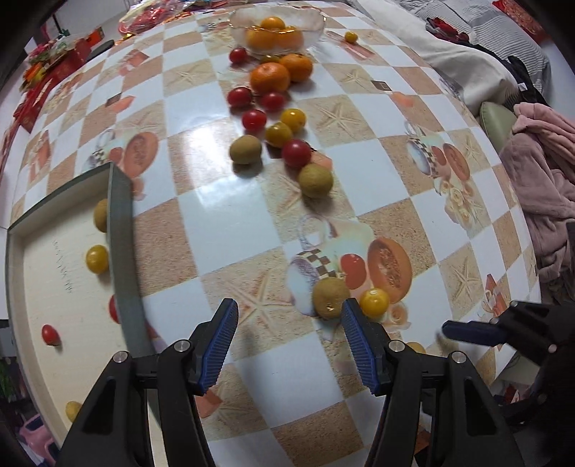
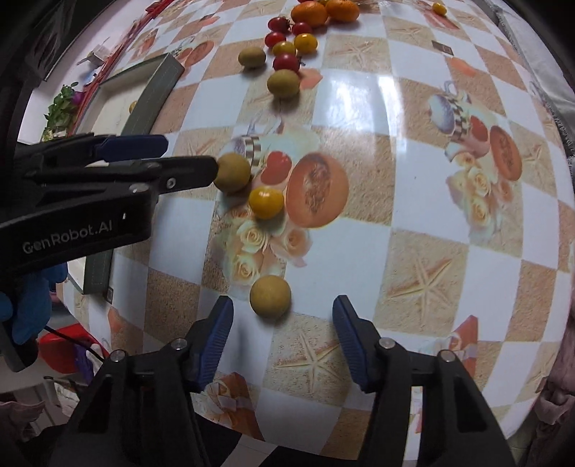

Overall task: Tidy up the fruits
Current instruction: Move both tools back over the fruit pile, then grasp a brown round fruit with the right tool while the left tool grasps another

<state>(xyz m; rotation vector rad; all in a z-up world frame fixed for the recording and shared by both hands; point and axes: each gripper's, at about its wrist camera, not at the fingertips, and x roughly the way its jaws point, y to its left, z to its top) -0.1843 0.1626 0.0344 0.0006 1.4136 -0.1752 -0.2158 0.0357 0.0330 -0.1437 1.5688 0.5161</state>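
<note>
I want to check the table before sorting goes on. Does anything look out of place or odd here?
Yes. One small yellow cherry tomato lies alone, to the right of the clear glass bowl of oranges and apart from the loose fruit strung down the checkered tablecloth. Nothing looks spilled or damaged. The shallow cream tray with the grey rim holds only a few fruits.

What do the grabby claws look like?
Both are black plastic with silver bolts and two fingers lined with ribbed blue pads. The left gripper has "GenRobot.AI" in pale letters on its side, and a blue glove shows behind it. The right gripper matches.
</note>
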